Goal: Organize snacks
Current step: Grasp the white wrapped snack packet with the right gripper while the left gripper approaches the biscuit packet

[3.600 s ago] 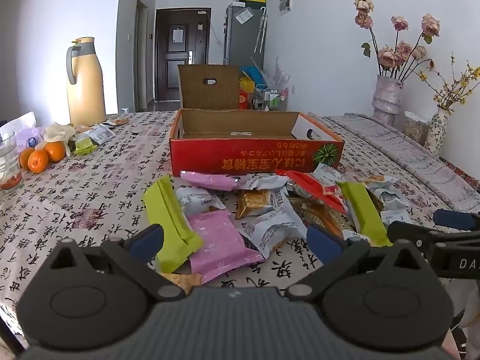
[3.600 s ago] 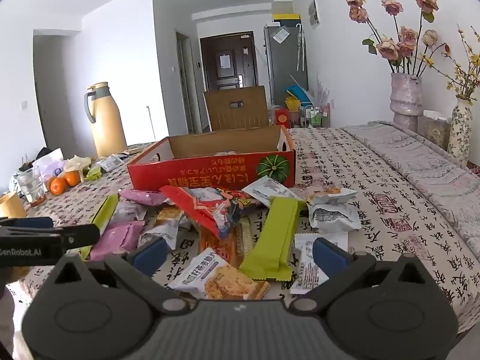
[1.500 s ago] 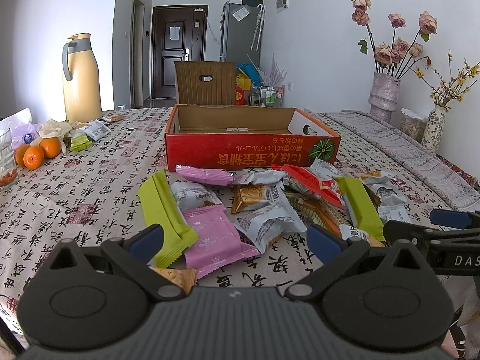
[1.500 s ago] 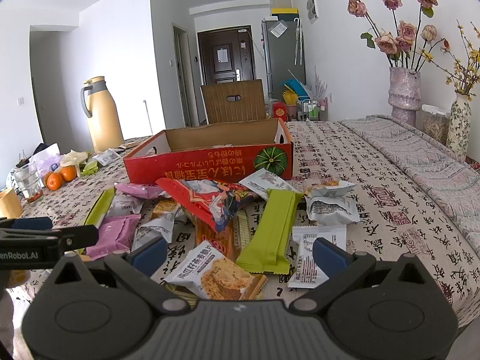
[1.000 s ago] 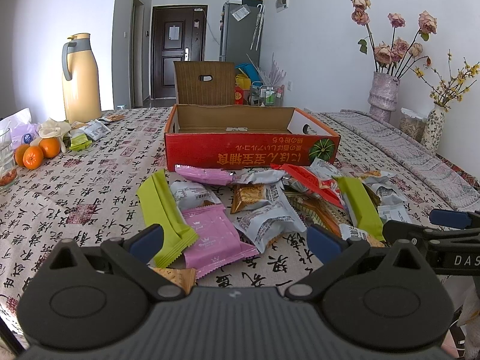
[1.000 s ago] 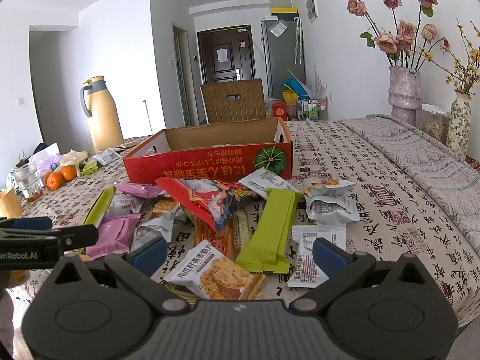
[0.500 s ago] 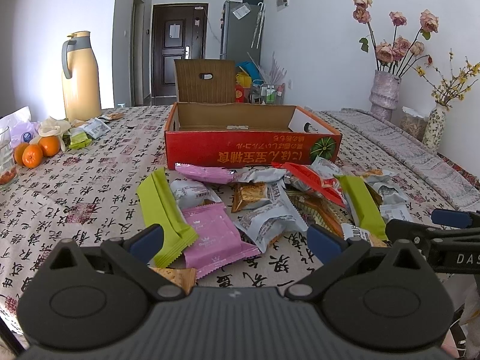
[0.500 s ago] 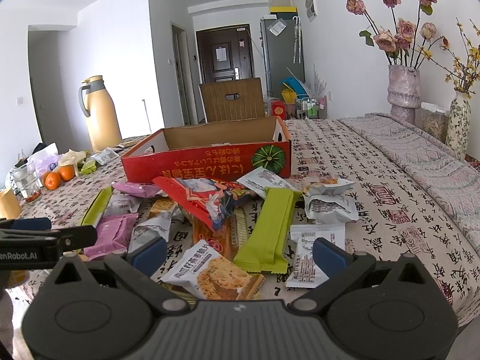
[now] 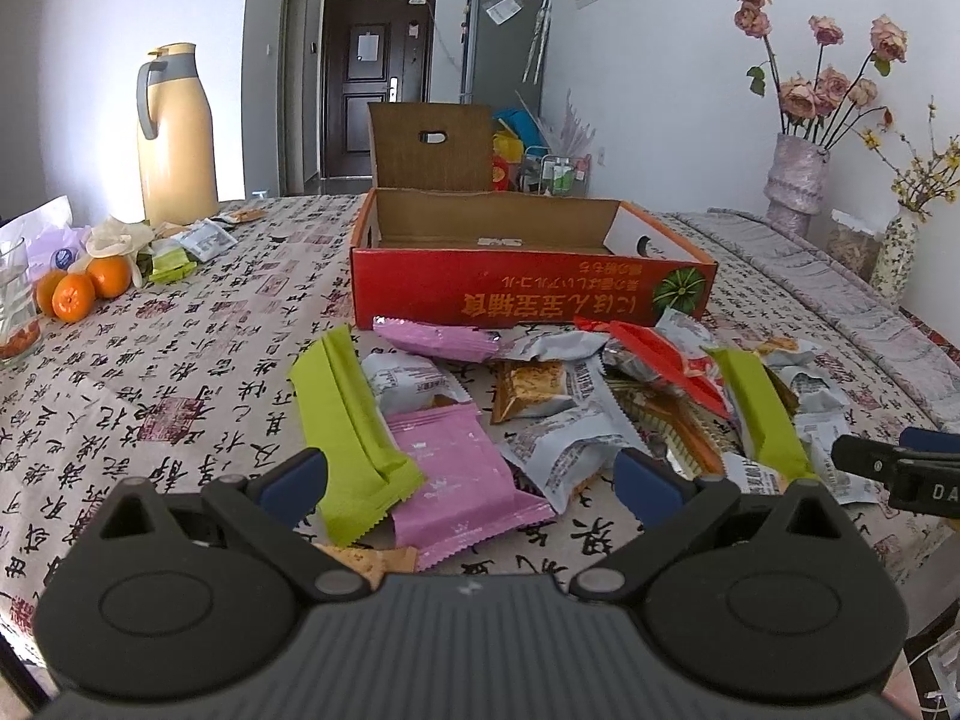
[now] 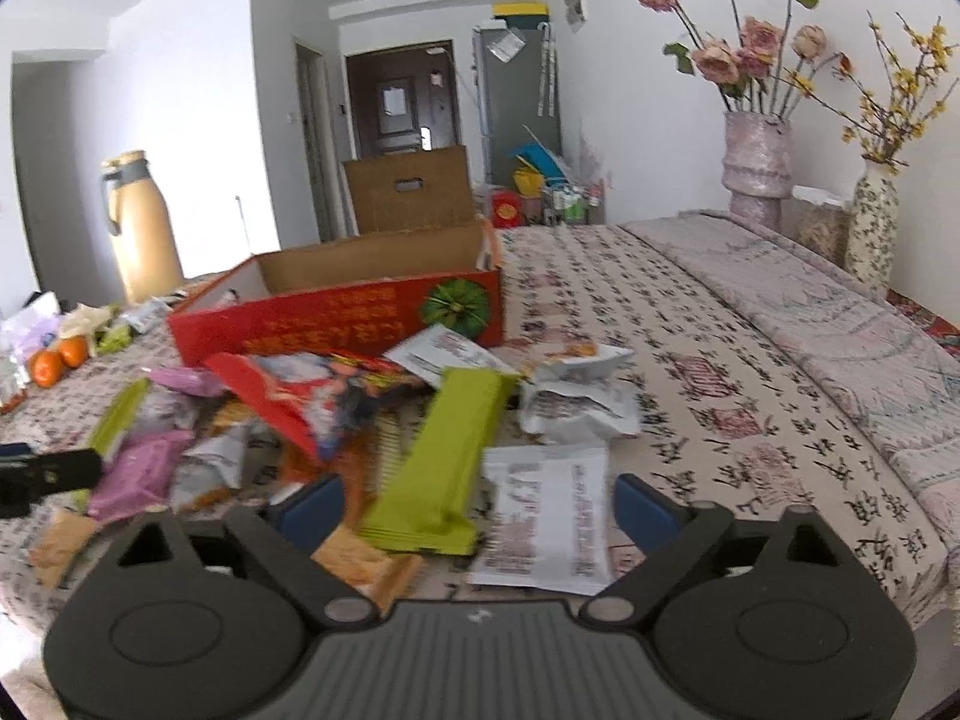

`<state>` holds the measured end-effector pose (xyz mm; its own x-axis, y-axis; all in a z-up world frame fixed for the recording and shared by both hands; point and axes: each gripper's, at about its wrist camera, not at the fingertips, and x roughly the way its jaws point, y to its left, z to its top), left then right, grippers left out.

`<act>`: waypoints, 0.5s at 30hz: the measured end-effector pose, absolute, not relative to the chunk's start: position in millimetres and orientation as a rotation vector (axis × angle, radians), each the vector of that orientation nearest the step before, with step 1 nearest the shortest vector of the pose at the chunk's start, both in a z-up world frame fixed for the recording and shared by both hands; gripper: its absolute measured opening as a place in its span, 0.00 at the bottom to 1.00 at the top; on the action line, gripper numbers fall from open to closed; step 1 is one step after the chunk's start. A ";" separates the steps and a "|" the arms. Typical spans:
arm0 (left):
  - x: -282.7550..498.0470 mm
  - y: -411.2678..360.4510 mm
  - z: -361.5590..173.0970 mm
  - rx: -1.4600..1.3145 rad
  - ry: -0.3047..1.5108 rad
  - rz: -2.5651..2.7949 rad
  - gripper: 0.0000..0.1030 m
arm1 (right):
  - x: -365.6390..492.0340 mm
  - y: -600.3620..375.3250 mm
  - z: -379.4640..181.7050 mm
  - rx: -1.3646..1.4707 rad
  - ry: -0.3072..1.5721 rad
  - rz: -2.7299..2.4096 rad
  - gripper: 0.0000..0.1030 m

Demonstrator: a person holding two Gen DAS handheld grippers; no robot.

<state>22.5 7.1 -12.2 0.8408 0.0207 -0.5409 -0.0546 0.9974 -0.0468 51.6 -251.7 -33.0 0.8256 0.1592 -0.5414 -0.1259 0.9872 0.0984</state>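
Observation:
An open red cardboard box [image 9: 528, 294] stands on the patterned tablecloth, with a heap of wrapped snacks in front of it. My left gripper [image 9: 471, 480] is open just above a pink packet [image 9: 462, 474], beside a green bar [image 9: 348, 420]. In the blurred right wrist view the red box [image 10: 336, 318] is at left centre. My right gripper [image 10: 480, 510] hangs low over another green bar [image 10: 444, 456] and a white packet [image 10: 540, 516]. Its jaws are closing, and both packets lie between the pads without being pressed. A red bag [image 10: 300, 396] lies further in.
A yellow thermos jug [image 9: 174, 138], oranges [image 9: 78, 294] and a glass [image 9: 15, 300] sit at the far left. Two vases of flowers [image 9: 798, 180] stand by the right wall. The table's near edge runs just under both grippers.
The right gripper has moved forward and slightly down toward the pile, its view is now blurred, and its jaws have narrowed a little. The left gripper has stayed almost still.

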 end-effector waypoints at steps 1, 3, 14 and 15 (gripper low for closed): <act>23.8 7.8 -12.6 -0.060 0.573 0.041 1.00 | 54.7 -254.4 -35.8 0.057 0.590 0.139 0.81; 26.9 9.1 -13.4 -0.061 0.579 0.045 1.00 | 61.1 -258.8 -41.1 0.059 0.608 0.125 0.79; 38.4 9.8 -18.5 -0.058 0.605 0.071 1.00 | 83.9 -262.0 -62.0 0.048 0.663 0.112 0.55; 39.1 9.4 -18.7 -0.057 0.606 0.071 1.00 | 83.8 -260.1 -63.0 0.033 0.658 0.108 0.54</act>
